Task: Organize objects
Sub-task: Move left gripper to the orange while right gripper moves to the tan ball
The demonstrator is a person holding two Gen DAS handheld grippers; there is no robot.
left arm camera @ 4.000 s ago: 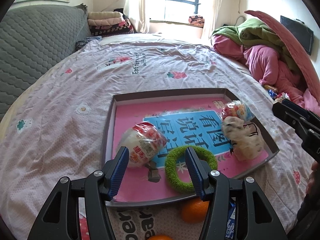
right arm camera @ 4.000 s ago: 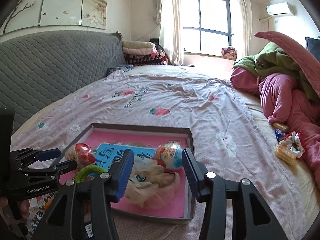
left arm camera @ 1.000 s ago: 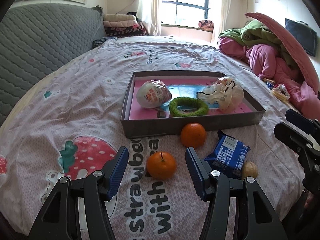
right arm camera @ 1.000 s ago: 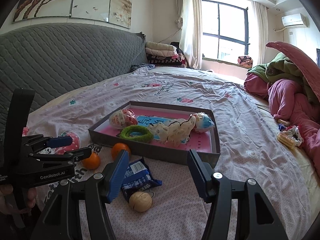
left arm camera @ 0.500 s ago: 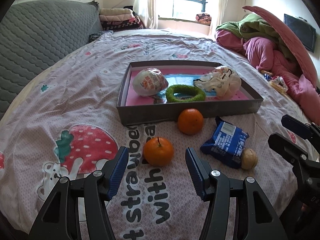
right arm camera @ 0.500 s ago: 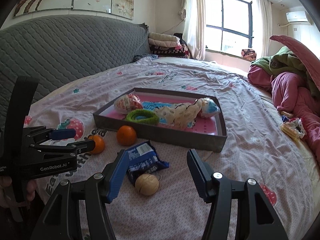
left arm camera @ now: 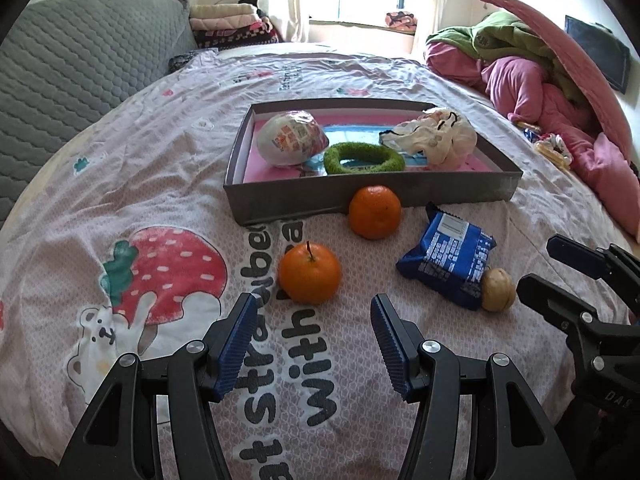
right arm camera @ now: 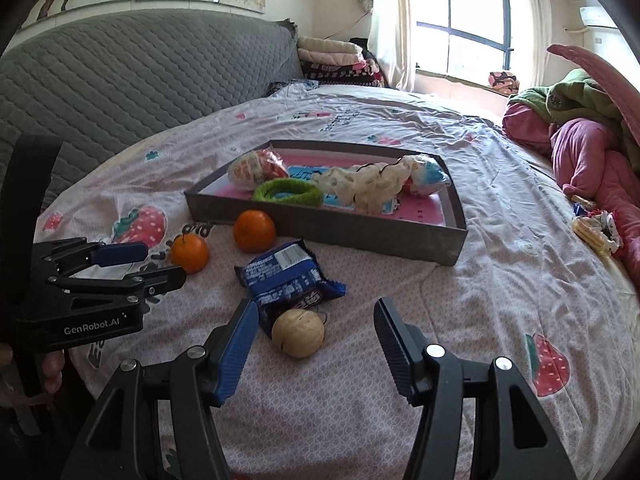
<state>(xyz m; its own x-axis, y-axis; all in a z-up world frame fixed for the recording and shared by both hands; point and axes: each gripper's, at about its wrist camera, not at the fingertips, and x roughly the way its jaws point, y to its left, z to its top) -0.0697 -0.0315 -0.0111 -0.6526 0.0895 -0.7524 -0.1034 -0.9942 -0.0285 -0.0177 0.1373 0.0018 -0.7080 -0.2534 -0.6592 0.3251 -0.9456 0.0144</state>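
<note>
Oranges [left arm camera: 310, 273] lie apart on bedspread [left arm camera: 120, 184], one touching tray's [left arm camera: 440, 190] wall.

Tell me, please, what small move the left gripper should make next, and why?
Probably ease the left gripper forward and down around the near orange. Its jaws stand open and empty, and the orange lies on the bedspread just ahead, centred between them, still outside the tray.

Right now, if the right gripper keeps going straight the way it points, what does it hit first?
Most likely the walnut: it lies just ahead of the open right gripper, slightly left of centre. The blue packet comes just beyond. Depth is hard to judge.
</note>
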